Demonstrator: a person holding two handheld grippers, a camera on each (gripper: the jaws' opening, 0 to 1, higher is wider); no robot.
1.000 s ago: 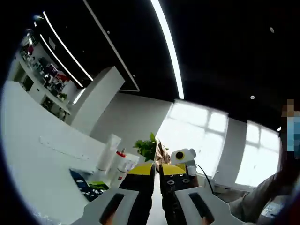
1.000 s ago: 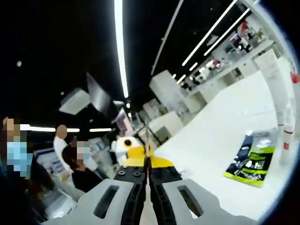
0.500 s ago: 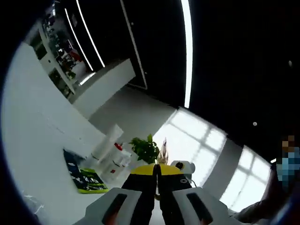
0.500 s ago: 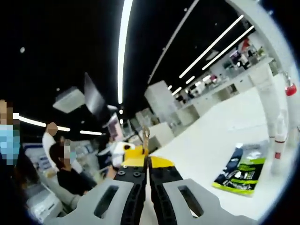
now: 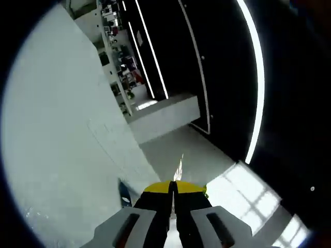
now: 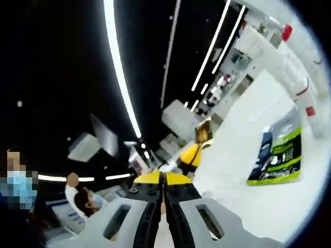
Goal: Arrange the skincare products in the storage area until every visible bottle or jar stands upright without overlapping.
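**Both grippers raised off the desk, products lying to the side**

In the right gripper view, the right gripper (image 6: 162, 178) is seen with its fingers pressed together and nothing held between them. The white desk (image 6: 243, 175) runs along the right of that view, and on it a dark and green sachet (image 6: 276, 155) lies flat. Just beyond the sachet, two tall white bottles (image 6: 282, 62) with red caps are seen (their bases are cut off by the edge, so it cannot be told whether they stand squarely). Their long axes run away from the fingers, toward the upper right. The products lie well to the right of the fingers, not ahead of them.

In the left gripper view, the left gripper (image 5: 172, 187) is likewise closed on nothing, and the desk (image 5: 57, 129) is spread to its left. A dark corner of the sachet (image 5: 124, 193) shows just beside the fingers.

The right gripper is judged the better placed for the bottles; a swing toward them and an opening of the fingers would be needed first.

Compared with a second ago, both views have rolled and tipped upward. The bottles and the plant have dropped out of the left gripper view, while the bottles have climbed higher in the right gripper view.
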